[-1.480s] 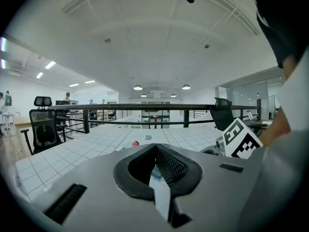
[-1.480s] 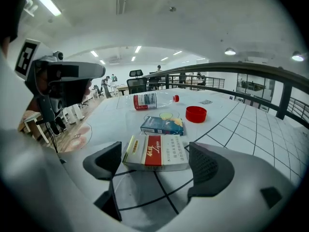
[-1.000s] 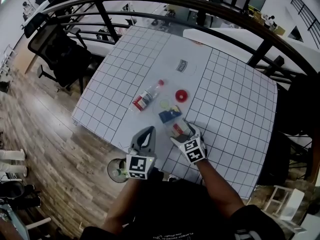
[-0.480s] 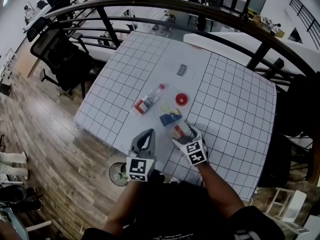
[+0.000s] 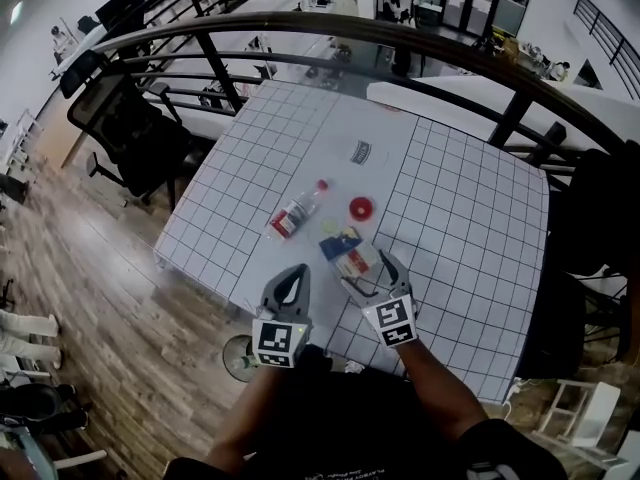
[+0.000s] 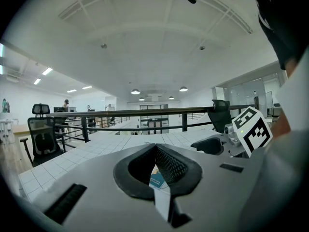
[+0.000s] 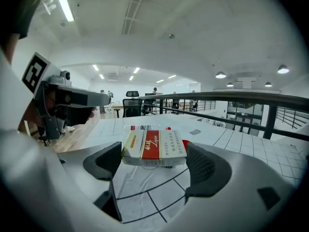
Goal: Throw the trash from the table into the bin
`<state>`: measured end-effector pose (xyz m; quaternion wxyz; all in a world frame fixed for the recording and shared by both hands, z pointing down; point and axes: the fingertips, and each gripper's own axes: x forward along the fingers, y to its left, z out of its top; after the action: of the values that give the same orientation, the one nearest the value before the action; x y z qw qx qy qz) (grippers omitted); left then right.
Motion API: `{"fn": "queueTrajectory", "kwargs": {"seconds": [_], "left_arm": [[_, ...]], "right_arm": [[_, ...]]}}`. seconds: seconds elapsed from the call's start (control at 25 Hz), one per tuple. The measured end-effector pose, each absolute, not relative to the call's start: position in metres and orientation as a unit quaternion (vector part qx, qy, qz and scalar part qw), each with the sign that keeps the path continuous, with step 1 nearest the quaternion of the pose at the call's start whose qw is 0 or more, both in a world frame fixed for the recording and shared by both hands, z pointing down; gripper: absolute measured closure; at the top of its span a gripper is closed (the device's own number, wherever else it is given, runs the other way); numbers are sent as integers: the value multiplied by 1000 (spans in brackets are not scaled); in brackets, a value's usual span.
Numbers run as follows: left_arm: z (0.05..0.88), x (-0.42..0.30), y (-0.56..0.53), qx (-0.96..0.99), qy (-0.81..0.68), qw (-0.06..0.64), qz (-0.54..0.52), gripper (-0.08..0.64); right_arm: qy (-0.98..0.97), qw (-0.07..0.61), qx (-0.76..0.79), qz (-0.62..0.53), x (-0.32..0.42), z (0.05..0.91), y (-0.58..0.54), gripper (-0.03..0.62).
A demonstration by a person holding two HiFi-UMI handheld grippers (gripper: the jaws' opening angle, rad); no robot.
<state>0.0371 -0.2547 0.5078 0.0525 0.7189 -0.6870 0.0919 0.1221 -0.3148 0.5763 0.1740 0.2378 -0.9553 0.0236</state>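
Two grippers were at the near edge of the table [image 5: 470, 218], low in the head view: the left gripper [image 5: 292, 272] left of centre and the right gripper [image 5: 372, 271] just to its right. The right gripper's jaws were clamped on a cigarette pack [image 5: 355, 260]. In the right gripper view the red and white pack [image 7: 154, 148] lay crosswise between the jaws, each end against a pad, clear of the gridded table below it. The left gripper's jaws were closed together, their tips meeting in the left gripper view [image 6: 155, 148]. A scrap of blue print showed in the slit beneath the tips, and I could not tell whether it was pinched there or only seen through the gap. More trash lay on the table above the grippers in the head view. A plastic bottle [image 5: 297, 211] with a red cap lay on its side at centre left, a red lid [image 5: 361, 208] to its right and a blue packet [image 5: 340, 240] just beside the held pack. A small label [image 5: 362, 152] sat well apart, higher up the frame. The bin [image 5: 238, 356] stood on the wooden floor [image 5: 90, 298] at lower left of centre, off the table's edge and partly hidden by the left gripper's marker cube. A black chair [image 5: 130, 128] stood at upper left.
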Motion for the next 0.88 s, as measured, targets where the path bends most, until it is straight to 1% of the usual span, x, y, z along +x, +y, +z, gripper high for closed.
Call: {"fn": "queueTrajectory", "kwargs": {"seconds": [0.36, 0.6, 0.88], "left_arm": [[478, 30, -231, 698, -706, 39, 112, 537], [451, 14, -215, 674, -733, 25, 86, 537], [435, 1, -187, 658, -748, 21, 82, 537]], "right_arm": [[-965, 94, 241, 34, 124, 503, -301, 179], [-970, 38, 237, 28, 115, 452, -295, 179], [-973, -8, 229, 27, 95, 422, -282, 179]]}}
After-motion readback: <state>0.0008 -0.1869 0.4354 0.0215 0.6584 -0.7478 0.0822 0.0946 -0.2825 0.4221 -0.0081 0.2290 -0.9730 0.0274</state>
